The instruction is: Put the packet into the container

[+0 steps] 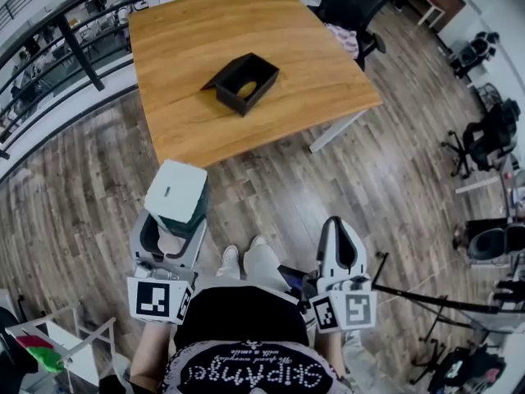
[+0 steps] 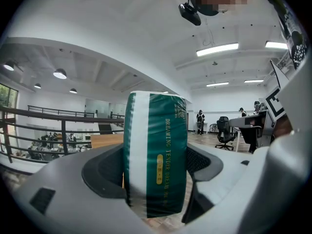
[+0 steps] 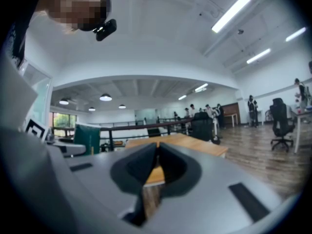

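Gripping the soft green-and-white packet (image 1: 175,194) by its lower end, the left gripper (image 1: 171,230) holds it upright, well short of the wooden table (image 1: 180,39). Its glossy film could slip out on the carry to the far, black, angular open-topped container (image 1: 244,83). The right gripper (image 1: 338,228) is clenched on nothing.

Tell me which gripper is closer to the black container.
Left, slightly. The left gripper, holding the packet, is over the floor short of the container; the right gripper is farther back, rightward.
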### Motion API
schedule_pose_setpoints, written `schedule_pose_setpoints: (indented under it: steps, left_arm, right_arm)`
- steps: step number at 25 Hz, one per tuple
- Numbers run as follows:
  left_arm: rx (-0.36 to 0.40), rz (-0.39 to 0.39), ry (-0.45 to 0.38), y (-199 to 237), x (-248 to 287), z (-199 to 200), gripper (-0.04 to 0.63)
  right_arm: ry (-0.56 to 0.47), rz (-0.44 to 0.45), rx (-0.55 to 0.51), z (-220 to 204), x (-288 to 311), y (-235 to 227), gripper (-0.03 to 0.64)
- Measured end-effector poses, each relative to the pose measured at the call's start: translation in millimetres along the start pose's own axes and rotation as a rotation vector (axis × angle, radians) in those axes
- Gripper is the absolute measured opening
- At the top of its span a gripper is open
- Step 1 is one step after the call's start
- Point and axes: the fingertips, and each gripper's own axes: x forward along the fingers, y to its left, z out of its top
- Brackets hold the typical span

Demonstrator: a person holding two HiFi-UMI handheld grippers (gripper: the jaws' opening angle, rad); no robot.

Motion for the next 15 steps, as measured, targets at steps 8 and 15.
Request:
schedule_pose_setpoints:
  steps: [8, 15]
  left_arm:
    - [-0.01, 0.014, 0.01, 3, 18, 0, 0.377]
    - [-0.021, 0.059, 0.024, 7, 57, 2, 0.377]
  right_arm:
    - [0.031, 0.033, 0.001, -4, 27, -4, 0.038]
    - [0.065, 0.085, 0.002, -1, 79, -24, 0.038]
